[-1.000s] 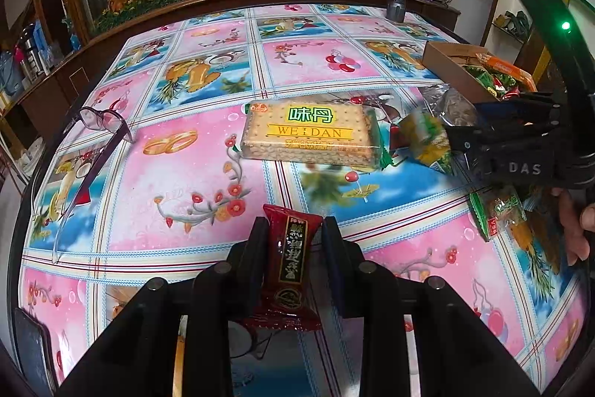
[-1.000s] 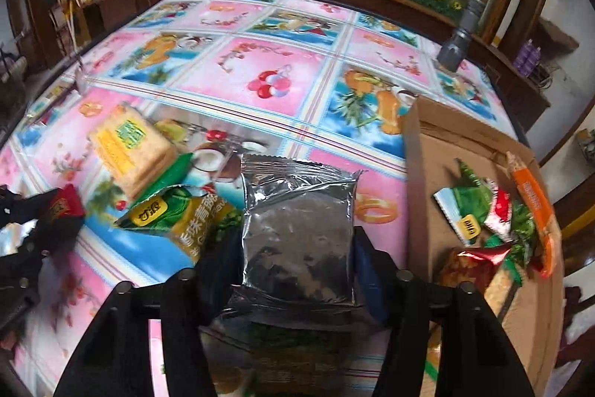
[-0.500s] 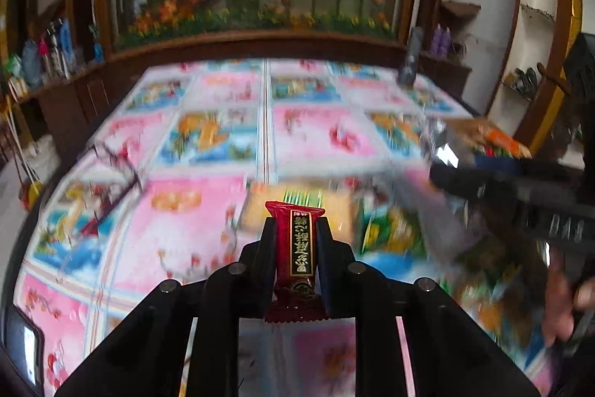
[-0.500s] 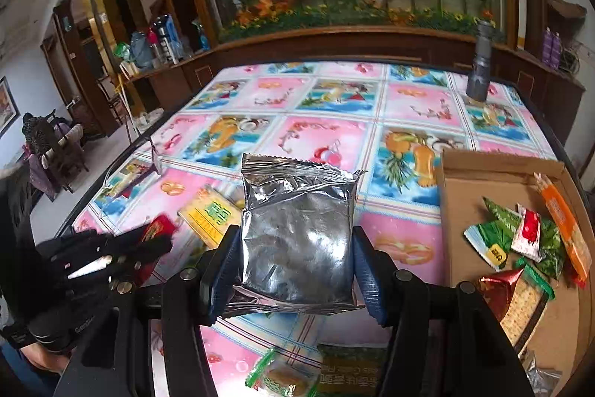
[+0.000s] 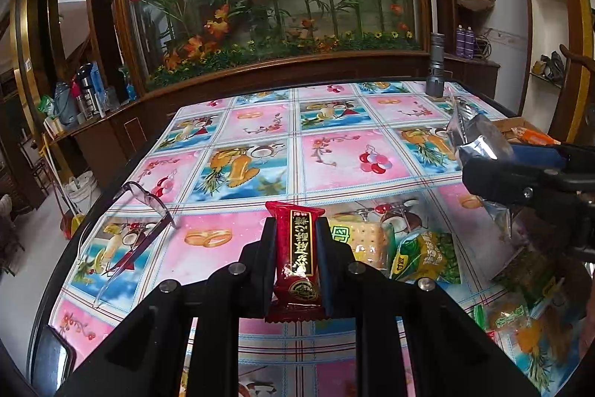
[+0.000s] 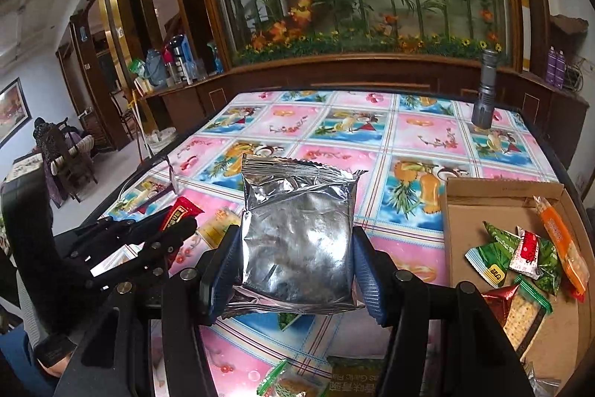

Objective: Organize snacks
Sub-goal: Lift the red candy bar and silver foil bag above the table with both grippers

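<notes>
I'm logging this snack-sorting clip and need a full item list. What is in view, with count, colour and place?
Red snack bar: 1, red with gold print, held upright in the left gripper.
Silver foil pouch: 1, silver, held in the right gripper.
Cardboard box: 1, brown, right side of the table, holding mixed packets.
Cracker pack: 1, clear wrap with green label, on the table behind the left gripper.
Green snack bag: 1, green and yellow, beside the cracker pack.
Eyeglasses: 1 pair, left table edge.
Flashlight: 1, grey, upright at the far right.
Tablecloth: 1, pink and blue fruit print.
Left gripper: black, shut on the bar.
Right gripper: black with blue pads, shut on the pouch.
</notes>
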The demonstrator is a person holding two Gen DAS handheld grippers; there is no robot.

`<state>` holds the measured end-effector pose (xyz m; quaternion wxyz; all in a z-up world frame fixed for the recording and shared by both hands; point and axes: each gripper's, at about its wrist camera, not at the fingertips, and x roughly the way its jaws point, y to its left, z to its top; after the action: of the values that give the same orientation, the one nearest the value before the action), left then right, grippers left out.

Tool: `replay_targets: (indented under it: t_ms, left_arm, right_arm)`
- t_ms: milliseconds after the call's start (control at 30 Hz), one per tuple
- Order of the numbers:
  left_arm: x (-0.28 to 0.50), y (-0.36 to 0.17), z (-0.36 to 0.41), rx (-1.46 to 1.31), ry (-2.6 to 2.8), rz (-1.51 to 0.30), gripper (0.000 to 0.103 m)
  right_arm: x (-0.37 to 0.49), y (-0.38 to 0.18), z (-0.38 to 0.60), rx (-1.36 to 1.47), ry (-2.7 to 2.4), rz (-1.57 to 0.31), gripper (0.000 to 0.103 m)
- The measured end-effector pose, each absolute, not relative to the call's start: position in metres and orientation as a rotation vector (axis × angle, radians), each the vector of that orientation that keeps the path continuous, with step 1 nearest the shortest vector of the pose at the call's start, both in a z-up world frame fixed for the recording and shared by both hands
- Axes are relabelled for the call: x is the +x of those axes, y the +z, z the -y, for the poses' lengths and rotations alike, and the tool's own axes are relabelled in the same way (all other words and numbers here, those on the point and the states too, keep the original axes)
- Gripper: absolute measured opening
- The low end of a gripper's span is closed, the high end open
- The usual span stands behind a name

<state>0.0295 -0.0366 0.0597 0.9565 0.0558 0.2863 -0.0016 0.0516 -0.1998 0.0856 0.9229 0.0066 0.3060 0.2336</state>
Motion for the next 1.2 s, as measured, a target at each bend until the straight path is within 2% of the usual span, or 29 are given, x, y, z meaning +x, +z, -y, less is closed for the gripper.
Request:
replay_targets:
  t_ms: [1200]
  left_arm:
    - [0.0203, 0.0643, 0.0375, 0.146, 0.04, -0.536, 0.019]
  right_arm:
    - [0.0538, 0.0838, 0.2014, 0.009, 0.508, -0.619, 0.062]
